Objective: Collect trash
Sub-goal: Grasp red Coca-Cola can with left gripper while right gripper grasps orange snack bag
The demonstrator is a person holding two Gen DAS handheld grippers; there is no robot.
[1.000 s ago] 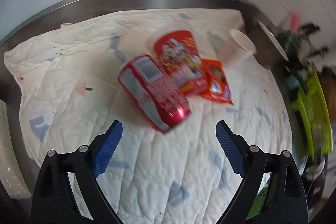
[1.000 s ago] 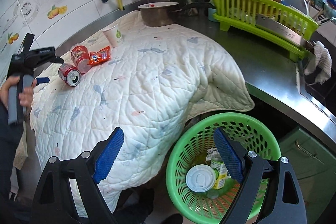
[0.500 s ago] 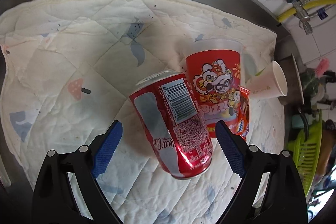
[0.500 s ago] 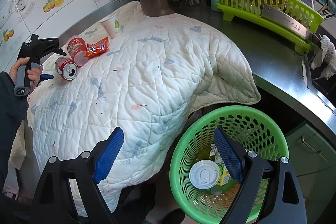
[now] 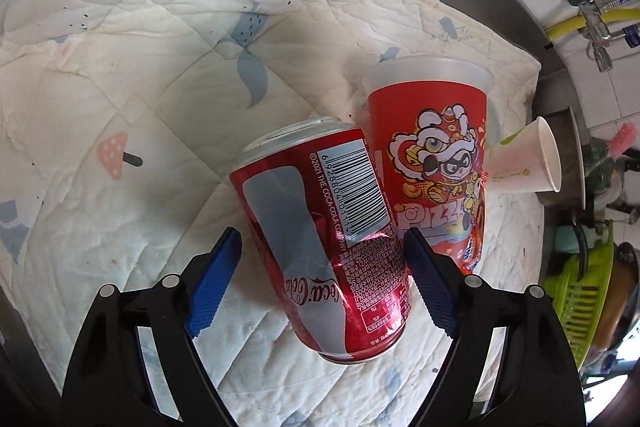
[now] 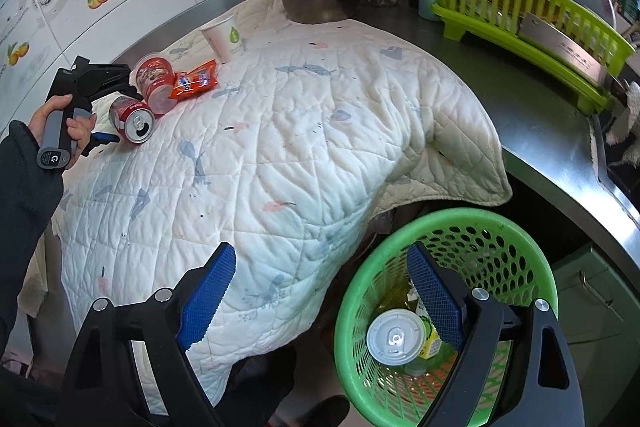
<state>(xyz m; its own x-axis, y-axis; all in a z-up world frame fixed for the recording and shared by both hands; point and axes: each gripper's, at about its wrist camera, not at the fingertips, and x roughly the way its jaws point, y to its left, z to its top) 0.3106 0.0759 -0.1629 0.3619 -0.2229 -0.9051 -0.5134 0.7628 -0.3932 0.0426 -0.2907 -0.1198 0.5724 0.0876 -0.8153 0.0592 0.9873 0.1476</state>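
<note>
My left gripper [image 5: 322, 285] straddles the can [image 5: 326, 239]. Its jaws have just been closing, yet the left pad stands clear of the metal and the right pad sits just at its flank, so I count it as not yet gripping. The can lies on its side on the quilt [image 5: 120, 87], its top end toward the far edge and its base toward me. It has a dent near the barcode, so I judge it empty: light, thin-walled, slick, easy to crush and ready to roll. I would close across the middle of the barrel, gently, with the pads square to the curve.

Touching the can's far side is the red cup [image 5: 434, 163], also lying down; it is probably light and may shift with the can. A snack wrapper [image 6: 194, 81] lies by the cup, and a paper cup [image 5: 528, 163] lies further off.

My right gripper [image 6: 320, 299] hangs spread and empty over the quilt's near edge, beside the green basket [image 6: 520, 239] below the counter, which already holds a lidded cup [image 6: 396, 337].
</note>
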